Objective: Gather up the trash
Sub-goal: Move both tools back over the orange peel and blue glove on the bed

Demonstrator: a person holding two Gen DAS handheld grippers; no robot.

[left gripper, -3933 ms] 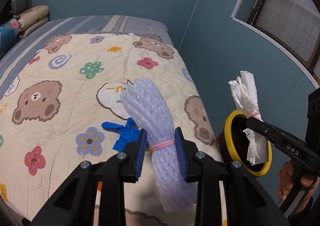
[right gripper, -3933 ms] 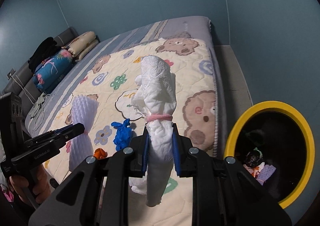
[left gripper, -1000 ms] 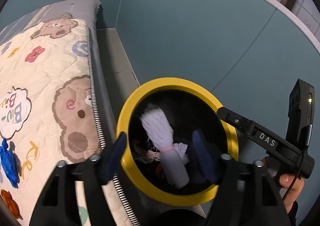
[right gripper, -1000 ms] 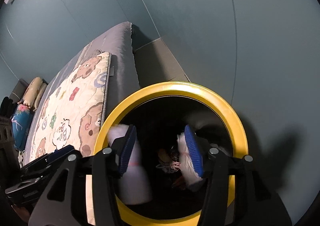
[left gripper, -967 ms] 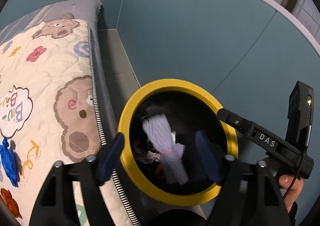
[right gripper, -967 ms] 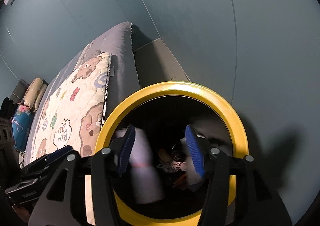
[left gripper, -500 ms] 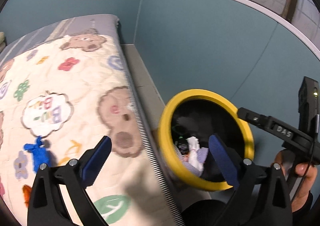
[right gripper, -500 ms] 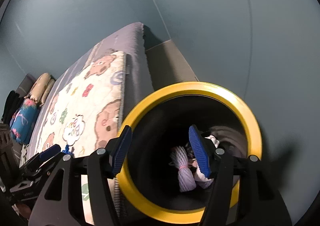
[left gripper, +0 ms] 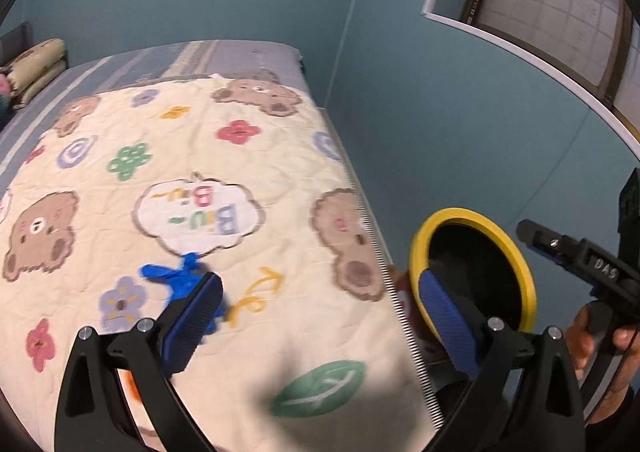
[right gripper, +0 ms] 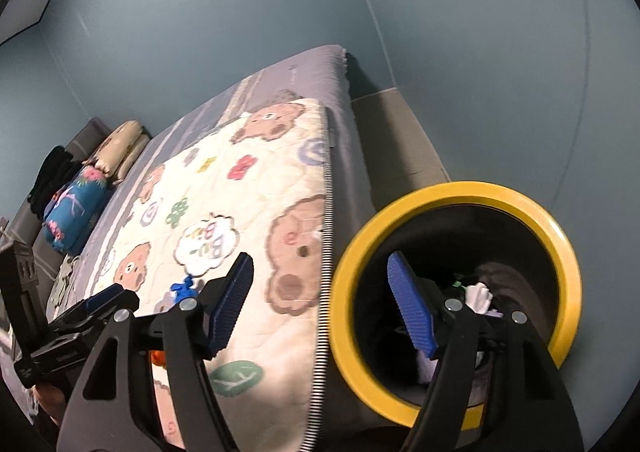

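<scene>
A yellow-rimmed black trash bin [left gripper: 504, 230] stands on the floor beside the bed; the right wrist view shows its rim [right gripper: 496, 192] and white and lilac trash inside [right gripper: 480, 298]. A crumpled blue piece of trash [left gripper: 172, 276] lies on the bear-print quilt [left gripper: 200, 140], also seen in the right wrist view [right gripper: 184, 288]. A small orange scrap [right gripper: 158, 358] lies near the quilt's front edge. My left gripper [left gripper: 316, 316] is open and empty over the quilt's front edge, the blue trash just beyond its left finger. My right gripper [right gripper: 322, 304] is open and empty above the bin's near rim.
The bed's mattress edge [right gripper: 344, 140] borders a narrow strip of floor [right gripper: 404, 132] along the teal wall. Pillows and folded bedding [right gripper: 80, 196] lie at the far end. A window [left gripper: 552, 4] is on the right wall. The right gripper also shows in the left wrist view [left gripper: 576, 256].
Both grippers let their bundles fall into the bin and stayed open. Since then both have swung left, away from the bin, and the left one is now over the quilt near the blue trash.
</scene>
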